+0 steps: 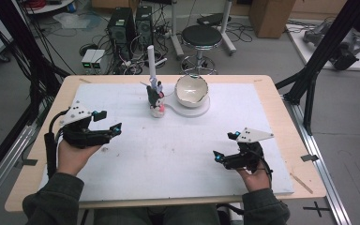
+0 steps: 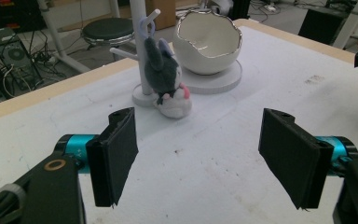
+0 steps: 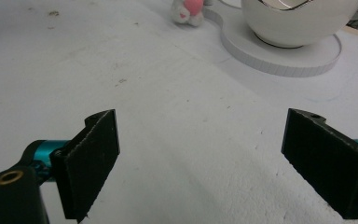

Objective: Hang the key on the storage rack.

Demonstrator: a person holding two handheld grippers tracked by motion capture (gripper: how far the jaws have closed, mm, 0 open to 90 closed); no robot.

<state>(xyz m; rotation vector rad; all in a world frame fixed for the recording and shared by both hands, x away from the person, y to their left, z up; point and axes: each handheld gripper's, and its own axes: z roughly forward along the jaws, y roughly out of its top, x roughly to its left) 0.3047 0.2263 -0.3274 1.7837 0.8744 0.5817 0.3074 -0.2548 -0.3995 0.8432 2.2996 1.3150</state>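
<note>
Left tongs (image 1: 107, 121) and right tongs (image 1: 226, 145) gape wide, empty, near the worktop's (image 1: 178, 150) front edge, seemingly staged for reaching the grey plush toy (image 2: 168, 77) hung at the rear.

My left tool (image 1: 107, 121) sits at the left, jaws spread wide with nothing between them, held from below by my left hand (image 1: 75, 157). My right tool (image 1: 226, 146) is low right, jaws equally wide, right hand (image 1: 255, 177) gripping behind.

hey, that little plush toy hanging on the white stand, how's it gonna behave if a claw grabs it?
The plush toy looks soft, so it would probably squash and flop rather than hold shape. It seems light for its size. Its loop hangs over a peg on the white stand, so pulling sideways might tip that slim stand; lifting likely frees it.
</note>
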